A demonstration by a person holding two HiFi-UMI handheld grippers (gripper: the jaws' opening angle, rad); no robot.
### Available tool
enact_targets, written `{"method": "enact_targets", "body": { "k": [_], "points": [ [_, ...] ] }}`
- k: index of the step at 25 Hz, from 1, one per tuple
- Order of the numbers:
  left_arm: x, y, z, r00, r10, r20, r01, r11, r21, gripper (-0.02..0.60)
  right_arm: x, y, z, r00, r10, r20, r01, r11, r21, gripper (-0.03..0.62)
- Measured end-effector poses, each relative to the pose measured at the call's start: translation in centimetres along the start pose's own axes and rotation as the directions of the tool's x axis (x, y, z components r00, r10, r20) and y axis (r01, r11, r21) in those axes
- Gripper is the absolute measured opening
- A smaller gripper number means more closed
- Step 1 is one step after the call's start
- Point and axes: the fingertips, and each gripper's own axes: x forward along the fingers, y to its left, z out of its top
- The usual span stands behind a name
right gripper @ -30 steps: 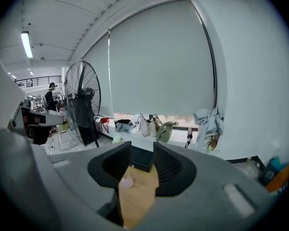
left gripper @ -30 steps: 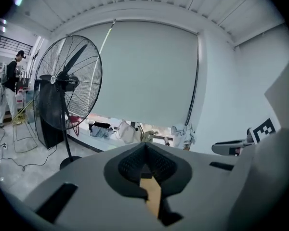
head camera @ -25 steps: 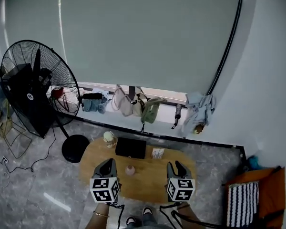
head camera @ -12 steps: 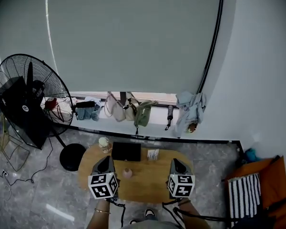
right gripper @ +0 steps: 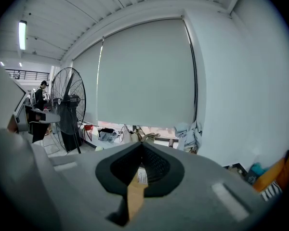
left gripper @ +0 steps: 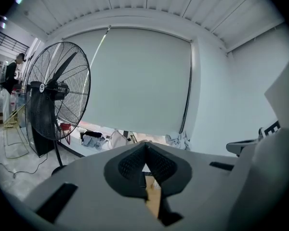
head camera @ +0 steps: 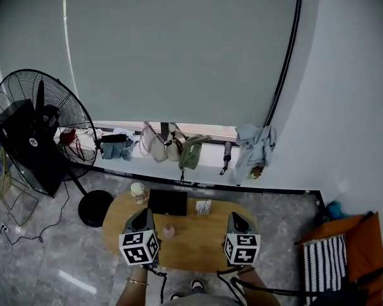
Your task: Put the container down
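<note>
**Both grippers held shut and empty above the tabletop; container seen standing on the wood**

In the head view, the left gripper (head camera: 142,214) and the right gripper (head camera: 235,217) are held over the near edge of an oval wooden tabletop (head camera: 195,241), well apart from one another, each with its marker cube towards the person.

In the left gripper view, the dark ribbed fingers (left gripper: 130,165) are seen pressed together at their tips, and nothing is caught between them. The same is seen in the right gripper view: the fingers (right gripper: 156,165) are closed tip to tip on nothing, with only a strip of wood showing through the gap lower down.

A small pink container (head camera: 169,231) is found upright on the tabletop, just beside the left gripper on its inner side and apart from both sets of fingers (what kind of vessel it is cannot be made out at this size). Farther back, a black box (head camera: 168,202) is laid flat on the wood, with a pale jar (head camera: 138,192) at its left near the table's edge and a small white packet (head camera: 204,206) at its right.

Beyond the table, a large black floor fan (head camera: 41,126) is stood at the left. Bags and clothes (head camera: 172,144) are spread along the sill under a drawn grey blind (head camera: 172,50).
</note>
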Motion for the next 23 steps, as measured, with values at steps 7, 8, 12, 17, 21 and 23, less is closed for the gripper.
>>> {"method": "enact_targets", "body": {
  "k": [7,8,12,17,21,23],
  "points": [
    [0.1,-0.4,-1.0,1.0,0.0,-0.019,0.0,1.0,-0.007,-0.006,-0.3,-0.9,-0.4,1.0,-0.015,-0.01,0.015,1.0,0.019,0.005],
    [0.1,-0.5,-1.2,1.0,0.0,-0.024,0.0,1.0,-0.007,-0.006,-0.3,-1.0,-0.6,1.0,-0.015,-0.013,0.015,1.0,0.019,0.005],
    [0.3,-0.8,-1.6,0.999,-0.002,-0.034,0.002,1.0,-0.005,-0.006,-0.4,-1.0,-0.8,1.0,-0.008,-0.025,0.008,1.0,0.015,0.005],
    [0.5,-0.8,-1.6,0.999,-0.001,-0.034,0.001,1.0,-0.002,-0.006,-0.3,-1.0,-0.9,0.999,-0.005,-0.031,0.005,1.0,0.007,0.005],
    [0.5,-0.4,-1.6,0.999,0.007,-0.035,-0.007,1.0,-0.007,-0.006,-0.1,-0.9,-1.1,0.999,0.004,-0.041,-0.004,1.0,0.005,0.005],
    [0.6,-0.3,-1.7,0.999,0.01,-0.038,-0.01,1.0,-0.009,-0.006,0.1,-0.9,-1.2,0.999,0.009,-0.046,-0.009,1.0,0.003,0.005]
  ]
}}
